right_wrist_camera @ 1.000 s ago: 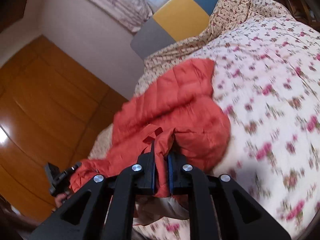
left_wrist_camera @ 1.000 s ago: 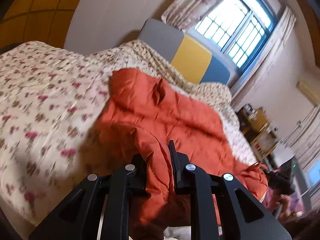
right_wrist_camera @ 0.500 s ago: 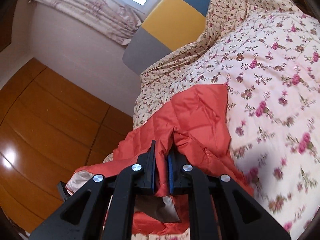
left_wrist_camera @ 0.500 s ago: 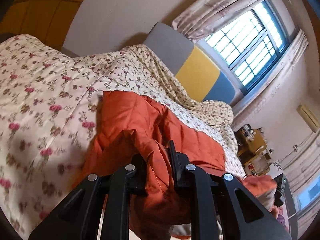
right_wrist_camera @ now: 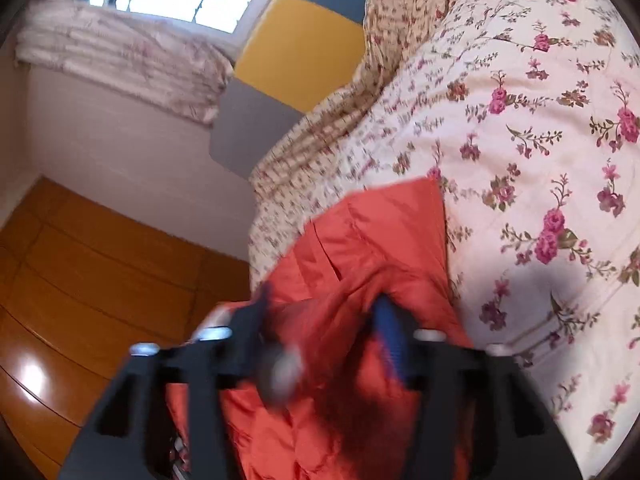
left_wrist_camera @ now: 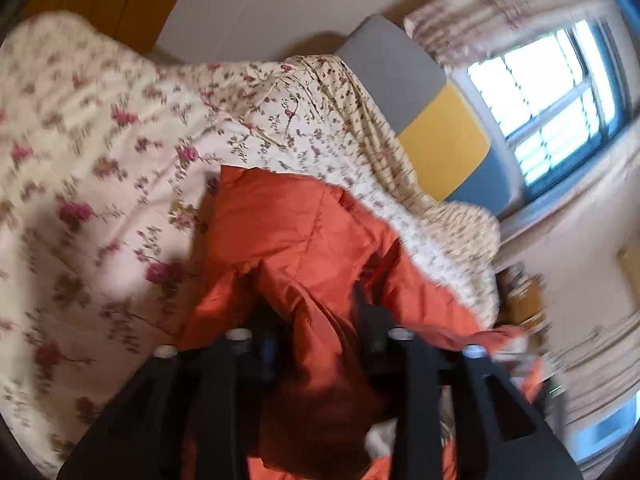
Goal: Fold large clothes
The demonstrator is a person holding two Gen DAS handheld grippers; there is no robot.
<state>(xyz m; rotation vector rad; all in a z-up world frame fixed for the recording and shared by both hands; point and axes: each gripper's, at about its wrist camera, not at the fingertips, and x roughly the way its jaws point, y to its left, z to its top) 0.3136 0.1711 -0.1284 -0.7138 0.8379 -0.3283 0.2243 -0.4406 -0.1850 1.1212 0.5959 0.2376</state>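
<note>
Garment: orange padded jacket, lying across the floral quilt toward the foot edge of the bed
Left gripper: jaws opening, a jacket fold between them, no longer pinched
Right gripper: jaws opening wide, fabric slack between them
Handling: likely light, puffy, slippery shell, springs back after folding
Hold: probably best at hem corners or seams

The orange quilted jacket lies crumpled on the floral bedspread, one flat panel spread toward the headboard, its near folds bunched and raised.
</note>
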